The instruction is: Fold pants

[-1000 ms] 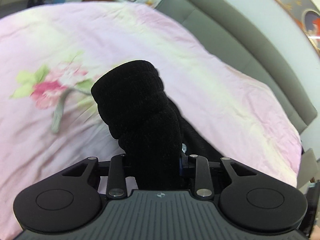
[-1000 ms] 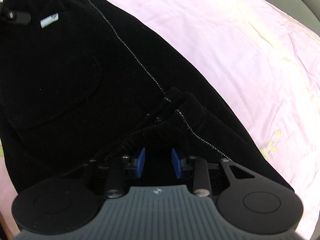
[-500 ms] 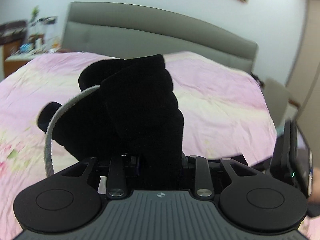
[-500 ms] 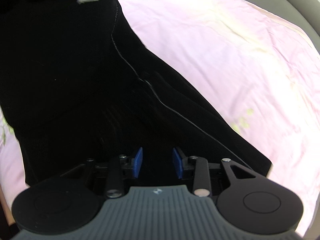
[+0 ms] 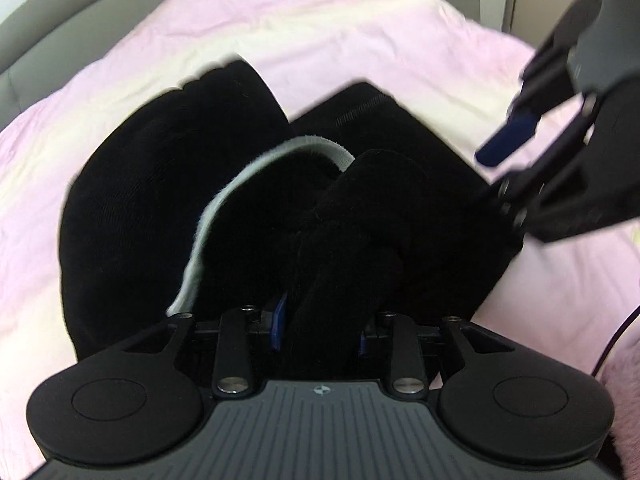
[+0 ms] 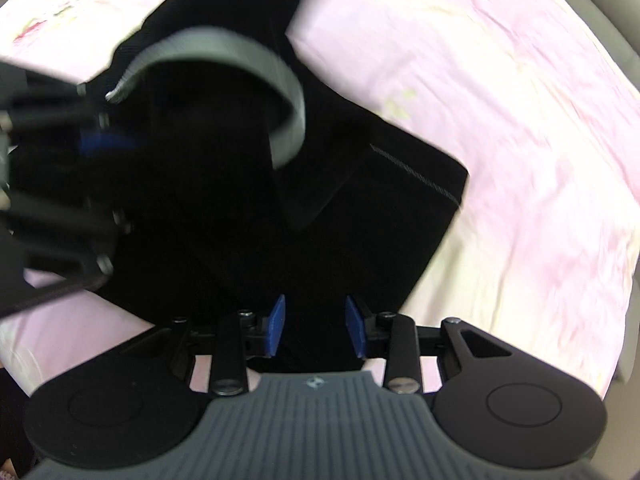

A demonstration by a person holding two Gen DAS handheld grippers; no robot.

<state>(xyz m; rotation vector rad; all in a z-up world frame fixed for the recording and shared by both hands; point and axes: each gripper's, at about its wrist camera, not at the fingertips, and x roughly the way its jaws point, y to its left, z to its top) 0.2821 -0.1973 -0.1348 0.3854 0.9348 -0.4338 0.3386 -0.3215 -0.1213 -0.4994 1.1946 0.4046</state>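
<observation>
Black pants (image 5: 168,208) lie bunched on a pink bedspread (image 5: 280,24). A grey strap (image 5: 240,184) curls over them; it also shows in the right wrist view (image 6: 256,68). My left gripper (image 5: 320,328) is shut on a thick fold of the pants, which fills the gap between its blue pads. My right gripper (image 6: 316,328) has its blue pads apart, with black pants fabric (image 6: 360,216) lying between and below them; whether it grips is unclear. The right gripper also shows at the right of the left wrist view (image 5: 560,128), and the left gripper at the left of the right wrist view (image 6: 48,184).
The pink bedspread (image 6: 520,120) spreads around the pants on all sides. A grey padded headboard (image 5: 60,20) curves along the far left edge. A fuzzy pink item (image 5: 624,400) and a thin dark cable (image 5: 616,340) sit at the right.
My left gripper has swung down and over with its fold of pants, bringing it onto the rest of the pants. The right gripper now faces the folded pile, close to the left one.
</observation>
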